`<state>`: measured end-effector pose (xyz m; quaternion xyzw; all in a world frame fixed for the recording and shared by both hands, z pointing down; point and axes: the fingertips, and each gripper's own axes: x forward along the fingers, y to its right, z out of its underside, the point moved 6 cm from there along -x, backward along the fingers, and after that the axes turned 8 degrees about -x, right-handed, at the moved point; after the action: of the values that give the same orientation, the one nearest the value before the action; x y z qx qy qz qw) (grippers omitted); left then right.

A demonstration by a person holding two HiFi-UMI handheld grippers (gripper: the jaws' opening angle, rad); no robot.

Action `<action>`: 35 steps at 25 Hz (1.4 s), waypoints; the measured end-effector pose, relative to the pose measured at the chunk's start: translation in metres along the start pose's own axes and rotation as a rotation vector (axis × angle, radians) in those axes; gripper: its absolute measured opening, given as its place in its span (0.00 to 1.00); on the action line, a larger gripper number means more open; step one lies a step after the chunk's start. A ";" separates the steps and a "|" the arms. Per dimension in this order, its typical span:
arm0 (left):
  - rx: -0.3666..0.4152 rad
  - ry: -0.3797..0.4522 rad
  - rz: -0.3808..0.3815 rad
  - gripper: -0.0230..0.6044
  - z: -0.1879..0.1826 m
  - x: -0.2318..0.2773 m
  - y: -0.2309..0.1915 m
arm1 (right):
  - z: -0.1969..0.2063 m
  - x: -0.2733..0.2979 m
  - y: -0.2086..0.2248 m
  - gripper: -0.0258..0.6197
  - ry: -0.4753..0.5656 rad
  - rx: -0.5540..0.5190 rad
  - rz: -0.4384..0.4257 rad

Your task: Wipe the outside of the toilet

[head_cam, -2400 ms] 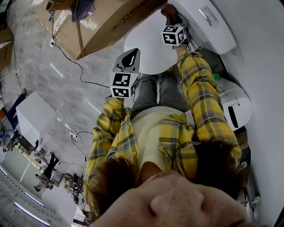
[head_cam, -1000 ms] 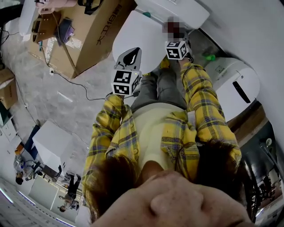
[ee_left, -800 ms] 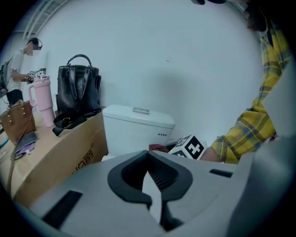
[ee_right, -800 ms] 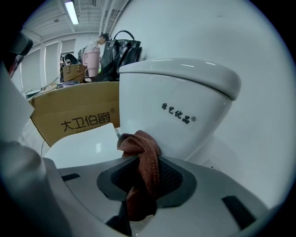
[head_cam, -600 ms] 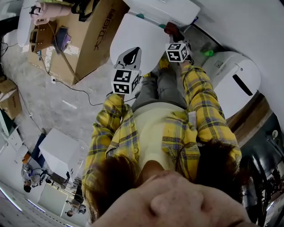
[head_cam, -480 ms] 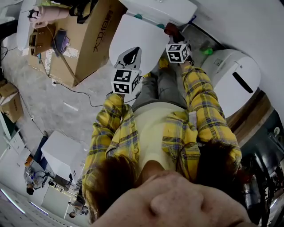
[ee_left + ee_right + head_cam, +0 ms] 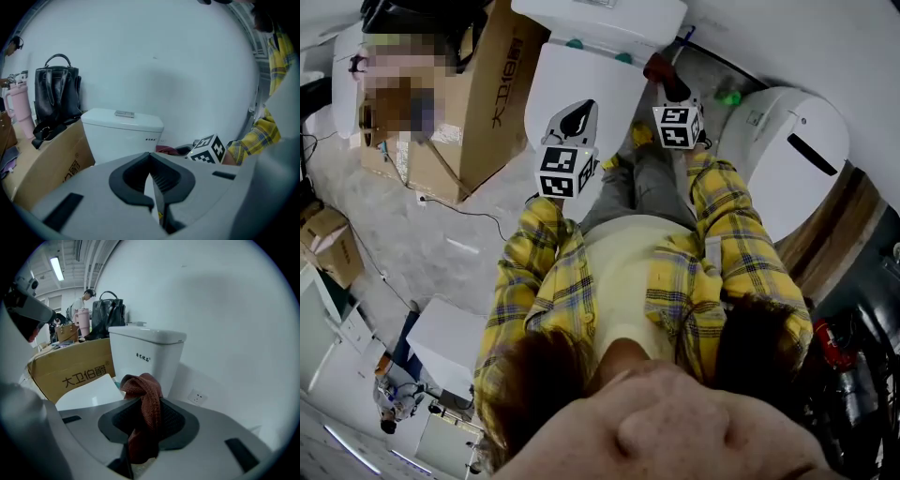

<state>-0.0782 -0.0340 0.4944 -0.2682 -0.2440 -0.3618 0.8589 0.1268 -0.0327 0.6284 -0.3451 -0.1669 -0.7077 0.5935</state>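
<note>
Right claw (image 7: 142, 405), clamped on the rust-brown cloth (image 7: 140, 383), now hangs clear of the toilet tank (image 7: 146, 355) ahead, so wiping looks paused; left claw (image 7: 151, 177) is pressed together, empty.

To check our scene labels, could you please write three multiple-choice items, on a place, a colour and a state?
1. Where does the black handbag stand? A. on the cardboard box B. on a shelf C. on a wall hook
2. What colour is the cloth in the right hand-held gripper? A. blue B. reddish-brown C. white
3. How is the left hand-held gripper? A. wide open B. shut on the cloth C. shut, empty
Answers: 1 A, it sits on the box top; 2 B, the right gripper view shows it; 3 C, its jaws meet with nothing between.
</note>
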 end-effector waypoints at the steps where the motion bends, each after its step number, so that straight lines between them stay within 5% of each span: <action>1: 0.006 -0.002 0.008 0.04 -0.001 0.002 0.002 | -0.001 -0.005 0.001 0.23 0.011 0.012 0.005; 16: 0.079 -0.023 0.097 0.04 -0.021 0.037 0.025 | -0.022 -0.055 0.042 0.23 0.153 0.174 0.093; 35: 0.079 -0.014 0.044 0.04 -0.035 0.059 0.015 | -0.073 -0.047 0.088 0.23 0.308 0.344 0.168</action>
<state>-0.0226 -0.0764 0.5003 -0.2418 -0.2580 -0.3309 0.8749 0.1921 -0.0667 0.5289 -0.1397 -0.1634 -0.6612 0.7188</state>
